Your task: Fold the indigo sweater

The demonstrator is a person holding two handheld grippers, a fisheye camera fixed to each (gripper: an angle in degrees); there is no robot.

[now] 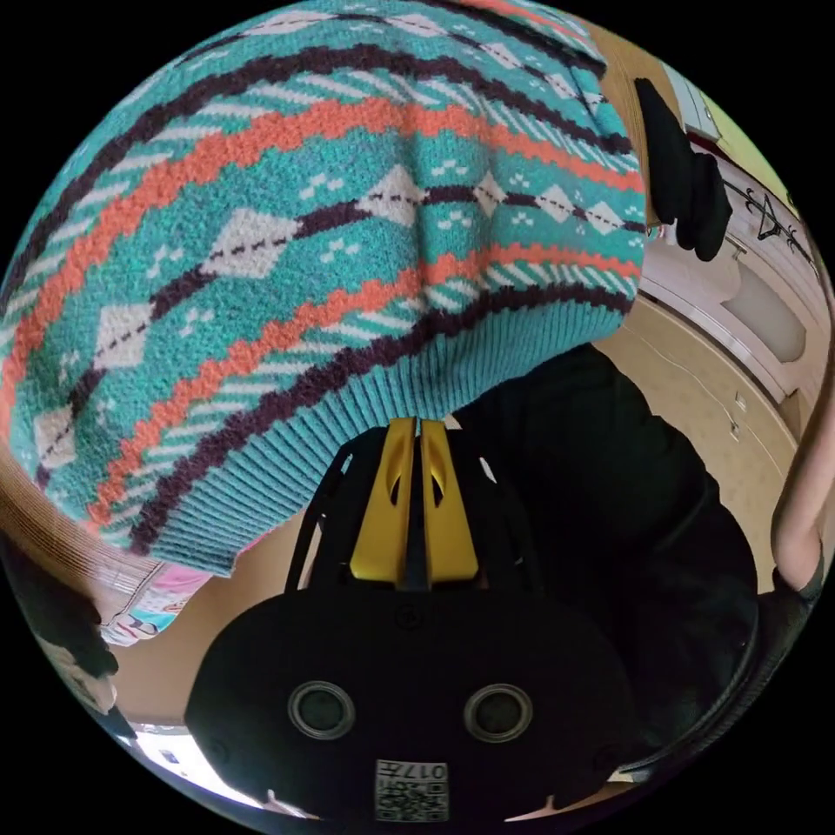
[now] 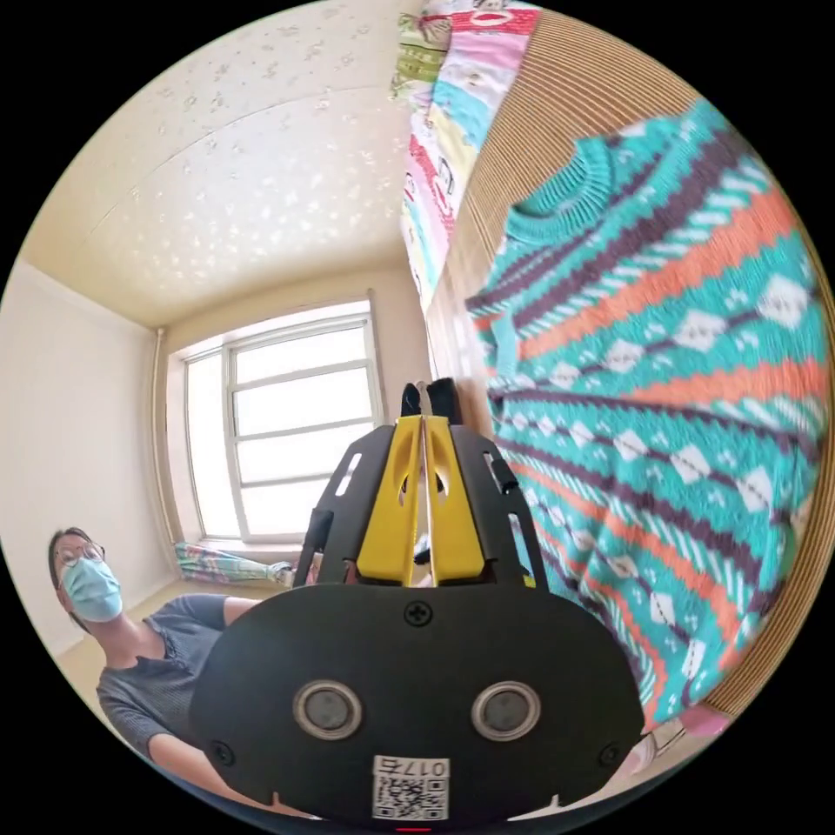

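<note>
Ribbed tan matting [image 2: 557, 113] carries the teal knitted sweater with orange and dark purple zigzag bands [image 2: 661, 417] in the right gripper view, its round collar lying toward one edge of the mat and a patchwork quilt [image 2: 444, 148] along the far edge.

In the left gripper view we see the same sweater [image 1: 287, 261] hanging above the left gripper [image 1: 416, 426]. Its yellow jaws are pressed together at the ribbed hem, though we cannot tell whether they pinch it.

The right gripper [image 2: 424, 422] points toward a bright window [image 2: 287, 426], jaws closed on nothing.

A person [image 2: 139, 644] is cut off at the rim.
</note>
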